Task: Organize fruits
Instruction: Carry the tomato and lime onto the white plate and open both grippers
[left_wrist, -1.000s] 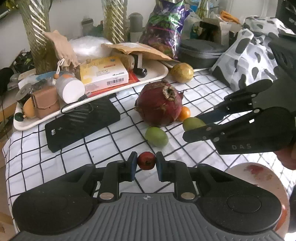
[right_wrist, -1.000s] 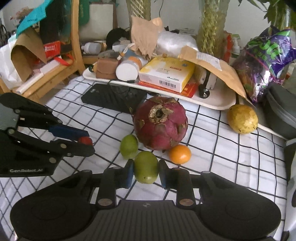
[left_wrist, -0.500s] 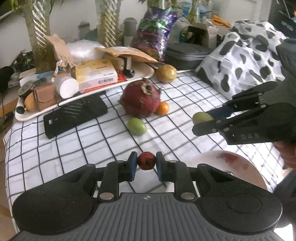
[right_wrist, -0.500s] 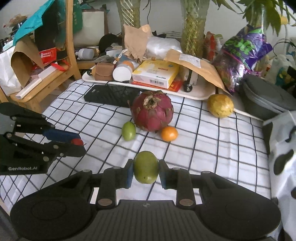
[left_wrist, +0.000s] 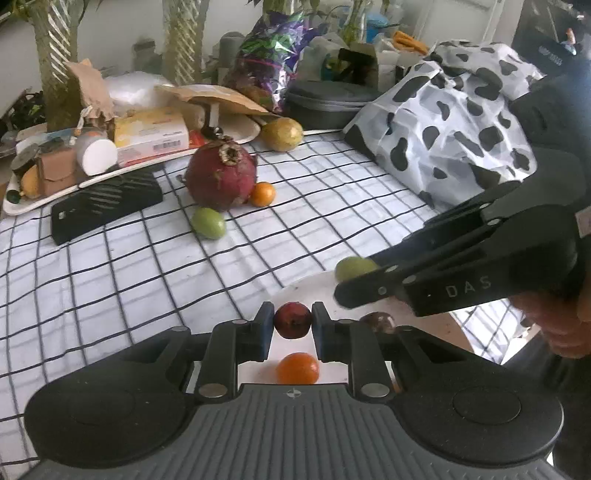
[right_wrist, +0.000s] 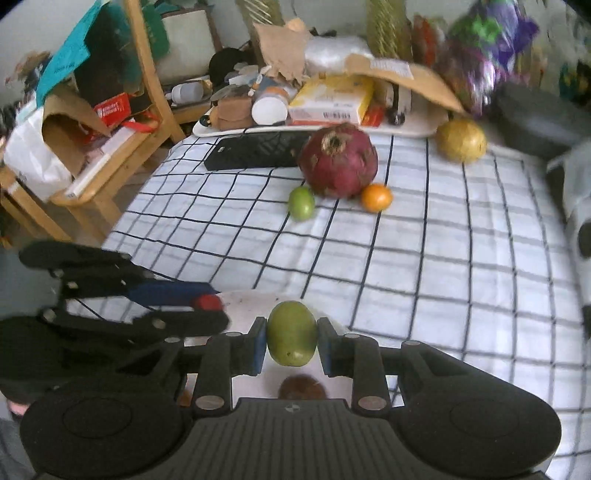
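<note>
Left gripper (left_wrist: 292, 320): clamped on a small dark red fruit (left_wrist: 292, 319), held above the near edge of a white plate (left_wrist: 314, 286). Right gripper (right_wrist: 291, 341): clamped on a green oval fruit (right_wrist: 291, 333), also held over the plate. On the plate below: an orange fruit (left_wrist: 297, 367) and a dark brown round fruit (right_wrist: 302, 387), both partly hidden by the gripper bodies. The plate rests on a white cloth with a black grid (right_wrist: 424, 258). Farther out on the cloth: a large dark red fruit with a dried crown (right_wrist: 338, 159), a second small green fruit (right_wrist: 301, 202) just beside it, a second small orange fruit (right_wrist: 376, 197) at its other side, and a yellow fruit (right_wrist: 461, 140) well apart, near a cluttered white tray (right_wrist: 421, 130).
</note>
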